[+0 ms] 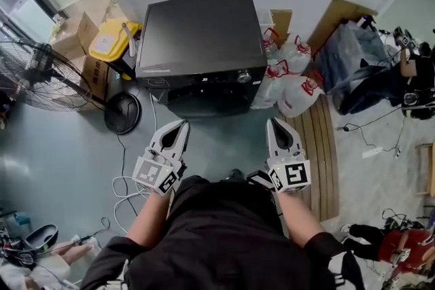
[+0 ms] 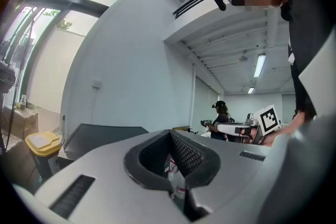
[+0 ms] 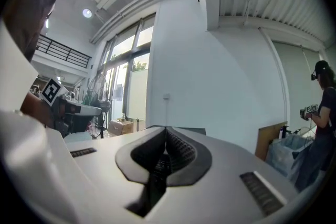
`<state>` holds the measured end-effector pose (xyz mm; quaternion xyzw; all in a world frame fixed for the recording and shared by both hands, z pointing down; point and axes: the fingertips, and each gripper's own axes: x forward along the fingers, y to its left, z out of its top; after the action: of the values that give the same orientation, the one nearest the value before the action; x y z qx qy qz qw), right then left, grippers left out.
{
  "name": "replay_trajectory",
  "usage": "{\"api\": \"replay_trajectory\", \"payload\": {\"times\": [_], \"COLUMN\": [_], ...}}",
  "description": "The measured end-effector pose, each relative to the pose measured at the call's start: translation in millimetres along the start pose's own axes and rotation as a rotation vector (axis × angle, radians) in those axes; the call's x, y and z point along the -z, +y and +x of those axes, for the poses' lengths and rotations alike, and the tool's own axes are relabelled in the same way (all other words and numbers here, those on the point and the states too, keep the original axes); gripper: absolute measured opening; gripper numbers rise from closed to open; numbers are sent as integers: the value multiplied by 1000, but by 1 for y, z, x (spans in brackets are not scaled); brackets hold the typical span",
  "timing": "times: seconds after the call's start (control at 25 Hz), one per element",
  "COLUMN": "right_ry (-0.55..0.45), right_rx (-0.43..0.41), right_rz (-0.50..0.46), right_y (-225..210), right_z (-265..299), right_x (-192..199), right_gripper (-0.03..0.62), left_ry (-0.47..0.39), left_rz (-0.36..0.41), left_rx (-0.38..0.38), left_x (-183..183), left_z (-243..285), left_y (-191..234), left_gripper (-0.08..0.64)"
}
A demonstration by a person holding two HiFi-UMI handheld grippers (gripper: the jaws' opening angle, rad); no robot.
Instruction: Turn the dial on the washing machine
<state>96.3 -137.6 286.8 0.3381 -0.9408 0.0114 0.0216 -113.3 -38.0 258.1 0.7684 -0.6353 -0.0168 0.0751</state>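
While the person stands facing the washer (image 1: 200, 37), both grippers are held out level in front of the body, well short of the machine and touching nothing.

From the head view, the washer sits at 12 o'clock, its dark lid towards the camera and its control strip along the near edge. The dial (image 1: 243, 77) is a small silver knob near the right end of that strip.

The left gripper (image 1: 181, 125) points towards the washer's front, with the dial at about 2 o'clock from its tips and well apart from them. In the left gripper view its jaws (image 2: 170, 135) are pressed together at the tips with nothing pinched; the washer's lid shows at 9 o'clock behind them.

The right gripper (image 1: 275, 122) is parallel to the left one, with the dial at about 11 o'clock from its tips, also well apart. In the right gripper view its jaws (image 3: 165, 131) are closed on each other and empty, with the washer's edge just above them at 12 o'clock.

Around the washer in the head view: a fan (image 1: 41, 77) at 9 o'clock, a yellow bin (image 1: 112, 39) at 10 o'clock touching its side, white bags (image 1: 289, 78) with red ties at 3 o'clock just beside it, and cardboard (image 1: 340, 15) at 2 o'clock. Loose cables (image 1: 126, 183) lie on the floor at 8 o'clock of the left gripper.
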Motion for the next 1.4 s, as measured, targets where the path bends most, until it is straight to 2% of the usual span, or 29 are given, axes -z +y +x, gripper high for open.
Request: {"api": "replay_trajectory", "payload": {"times": [0.24,0.48,0.68,0.84,1.08,1.2,1.32,1.4], "right_ry": [12,89,89,86,127,138,121,106], "right_rx": [-40,19,16,47,108,100,81,82], "right_rz": [-6,15,4,-2,3,-1,-33,-11], "right_y": [25,48,80,99,108,107,93,82], "right_z": [9,-5,-25,-45,-89,-105,-119,-125], "right_x": [-4,7,0,2,15,12,5,4], "right_gripper": [21,23,21,21,21,21,21,21], "left_ry": [-26,-21,-8,5,27,17,11,5], "left_rz": [-16,-61,-44,-25,-91,-103,-100,-91], "left_rx": [-36,-69,-98,-123,-99,-77,-90,-102], "left_x": [-10,-3,0,5,38,48,51,48], "left_z": [-39,-87,-124,-151,-177,-176,-171,-169], "left_y": [28,42,53,60,48,34,17,4], "left_gripper": [14,14,14,14,14,14,14,14]}}
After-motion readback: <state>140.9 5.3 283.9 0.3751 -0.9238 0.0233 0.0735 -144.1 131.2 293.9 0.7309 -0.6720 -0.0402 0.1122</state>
